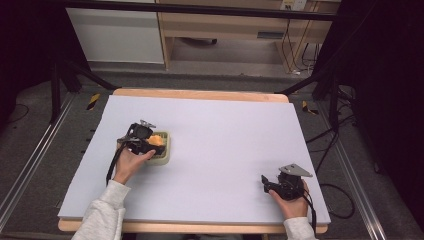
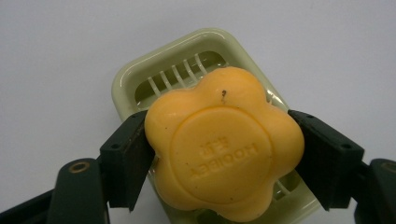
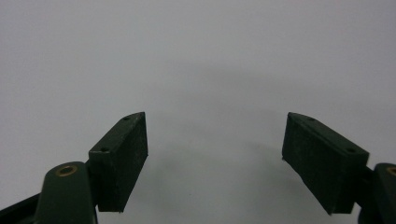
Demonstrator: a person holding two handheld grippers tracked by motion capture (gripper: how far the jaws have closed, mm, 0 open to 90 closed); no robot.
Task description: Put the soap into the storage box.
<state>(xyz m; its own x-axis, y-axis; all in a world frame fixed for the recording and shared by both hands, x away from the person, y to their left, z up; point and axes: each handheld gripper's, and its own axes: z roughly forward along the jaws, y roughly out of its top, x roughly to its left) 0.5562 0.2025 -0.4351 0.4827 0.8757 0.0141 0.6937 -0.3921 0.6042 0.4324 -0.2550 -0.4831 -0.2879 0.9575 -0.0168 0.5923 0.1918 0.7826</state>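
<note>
A flower-shaped orange soap (image 2: 223,140) with a round embossed stamp sits between both pads of my left gripper (image 2: 219,154), which is shut on it. Just under the soap lies a pale green soap dish (image 2: 140,84) with a slotted floor; whether the soap touches it I cannot tell. From above, the left gripper (image 1: 150,143) hovers over the dish (image 1: 164,156) at the table's left, the soap (image 1: 155,139) showing orange. My right gripper (image 1: 265,182) rests near the front right edge. Its jaws (image 3: 215,154) stand wide apart over bare surface, nothing between them.
The table top (image 1: 220,145) is a pale lilac sheet on a wooden board. Black frame legs and cables stand around the table, with a wooden cabinet (image 1: 225,25) behind it.
</note>
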